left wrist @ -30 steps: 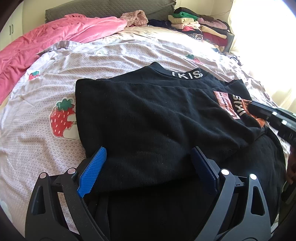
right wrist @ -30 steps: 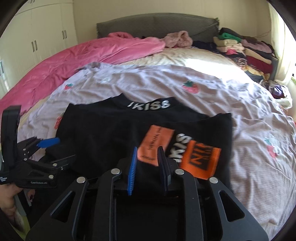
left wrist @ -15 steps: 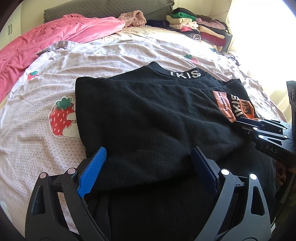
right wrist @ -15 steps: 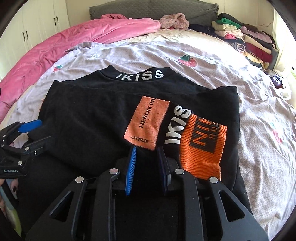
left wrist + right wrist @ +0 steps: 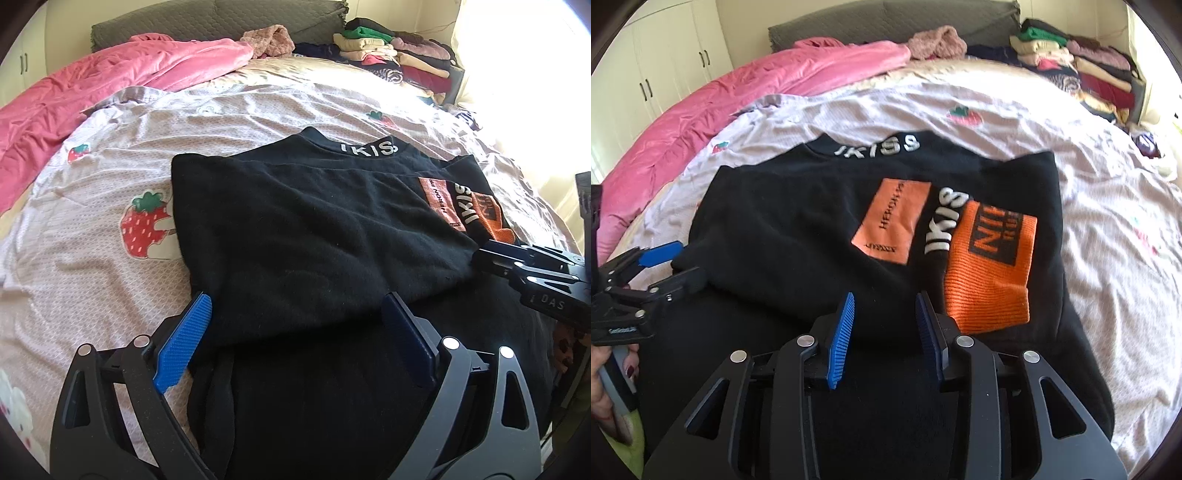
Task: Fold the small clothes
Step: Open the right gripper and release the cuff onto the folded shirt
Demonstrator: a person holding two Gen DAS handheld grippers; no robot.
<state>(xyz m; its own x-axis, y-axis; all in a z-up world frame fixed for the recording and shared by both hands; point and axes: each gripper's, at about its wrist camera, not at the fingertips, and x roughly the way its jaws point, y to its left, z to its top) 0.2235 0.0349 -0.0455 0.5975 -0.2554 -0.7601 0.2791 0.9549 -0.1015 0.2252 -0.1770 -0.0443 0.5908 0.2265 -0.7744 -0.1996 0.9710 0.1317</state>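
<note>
We are laying the black sweater [image 5: 798, 236] folded at the centre of the bed [image 5: 1108, 229]; our right tongs [image 5: 884, 325] are opening off its fold, while the left tongs [image 5: 295, 332] are standing wide, gripping nothing.

Reads "IKISS" in white on the black garment's collar [image 5: 877, 147]; "HERON" on its orange patch [image 5: 892, 220]; "DAS" on the right claw [image 5: 550, 303].

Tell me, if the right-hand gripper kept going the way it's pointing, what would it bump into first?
Most likely the black sweater on the bed: the right gripper, its jaws opening, points down at the folded edge between them. Depth is hard to judge.
</note>
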